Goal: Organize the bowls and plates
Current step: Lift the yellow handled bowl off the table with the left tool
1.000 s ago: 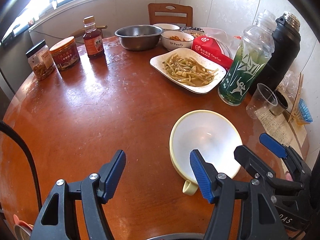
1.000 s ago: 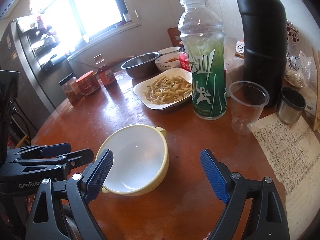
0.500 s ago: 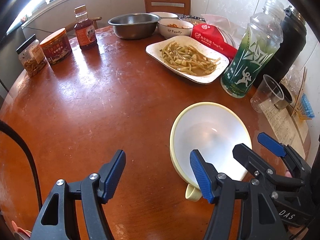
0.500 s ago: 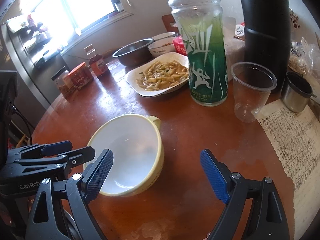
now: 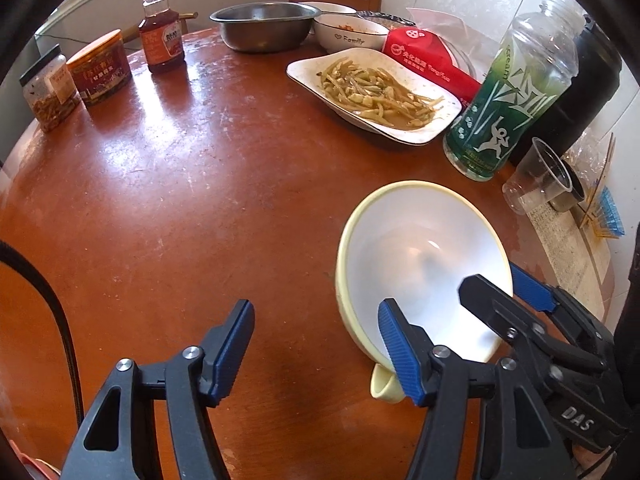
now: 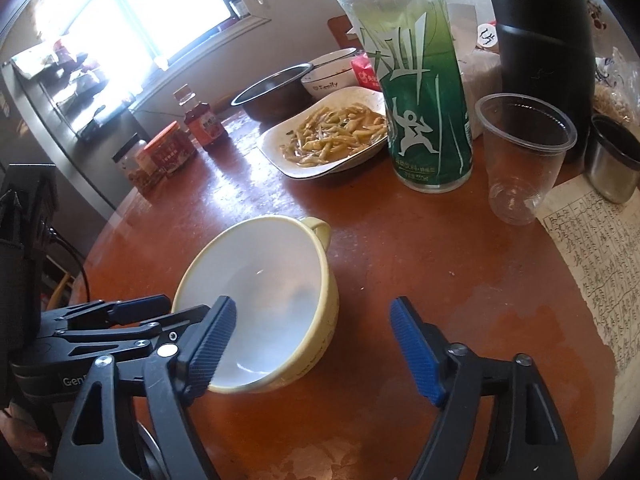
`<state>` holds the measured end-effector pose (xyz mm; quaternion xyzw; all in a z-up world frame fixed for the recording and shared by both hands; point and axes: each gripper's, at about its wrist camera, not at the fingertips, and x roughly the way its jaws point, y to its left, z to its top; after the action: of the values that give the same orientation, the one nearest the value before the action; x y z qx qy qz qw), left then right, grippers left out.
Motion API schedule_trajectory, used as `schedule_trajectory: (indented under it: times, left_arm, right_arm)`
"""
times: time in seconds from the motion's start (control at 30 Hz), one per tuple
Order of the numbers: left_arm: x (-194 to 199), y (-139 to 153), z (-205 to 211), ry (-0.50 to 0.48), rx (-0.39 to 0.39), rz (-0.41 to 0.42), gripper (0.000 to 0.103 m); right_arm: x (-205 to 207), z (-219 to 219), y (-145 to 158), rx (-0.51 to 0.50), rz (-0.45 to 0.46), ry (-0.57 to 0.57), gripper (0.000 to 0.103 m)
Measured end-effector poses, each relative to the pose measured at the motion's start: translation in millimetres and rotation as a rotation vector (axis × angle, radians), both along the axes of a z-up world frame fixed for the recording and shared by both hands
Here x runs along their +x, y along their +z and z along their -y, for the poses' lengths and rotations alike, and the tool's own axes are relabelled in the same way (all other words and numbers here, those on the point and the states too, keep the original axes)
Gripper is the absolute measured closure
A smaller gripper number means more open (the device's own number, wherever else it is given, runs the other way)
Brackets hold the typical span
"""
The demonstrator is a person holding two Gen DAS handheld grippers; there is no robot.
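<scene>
Right wrist view: both grippers, right [image 6: 312, 344] and left [image 5: 316, 350], jaws just narrowing yet unclamped, straddle the pale-yellow, white-lined handled bowl [image 6: 276, 280]'s rim; seat pads squarely before squeezing.

Across your round wooden table [image 5: 168, 184] you have a green drink bottle [image 6: 424, 92] standing just beside a clear plastic cup [image 6: 520, 152], with a black flask [image 6: 540, 40] behind them. A handwritten paper [image 6: 596, 272] lies at the right edge. On the far left stand a sauce bottle [image 5: 160, 36], a red-labelled jar [image 5: 102, 68] and a dark-lidded jar [image 5: 48, 88].
</scene>
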<state>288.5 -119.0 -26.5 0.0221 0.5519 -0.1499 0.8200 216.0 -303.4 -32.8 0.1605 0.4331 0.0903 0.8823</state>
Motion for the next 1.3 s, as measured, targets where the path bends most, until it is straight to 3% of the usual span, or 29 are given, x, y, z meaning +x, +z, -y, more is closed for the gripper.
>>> schedule_trajectory:
  times: [0.1,0.23,0.73,1.3]
  left_arm:
    - [-1,-1,1,-0.022,-0.056,-0.029,0.058]
    - [-3,0,4,-0.043,-0.084,-0.03,0.066]
    - [-20,29,-8,-0.023,-0.084,0.068,0.066]
    - [-69,81,-32,0.015,-0.067,0.202,0.066]
  right_arm:
    - [0,-3,-1,0.001,-0.002,0.015,0.05]
    - [-2,-8,4,0.003,0.018,0.036,0.058]
    - [-9,-29,31,-0.013,0.087,0.075,0.061]
    - [-44,-52,78,-0.019,0.204,0.131,0.062]
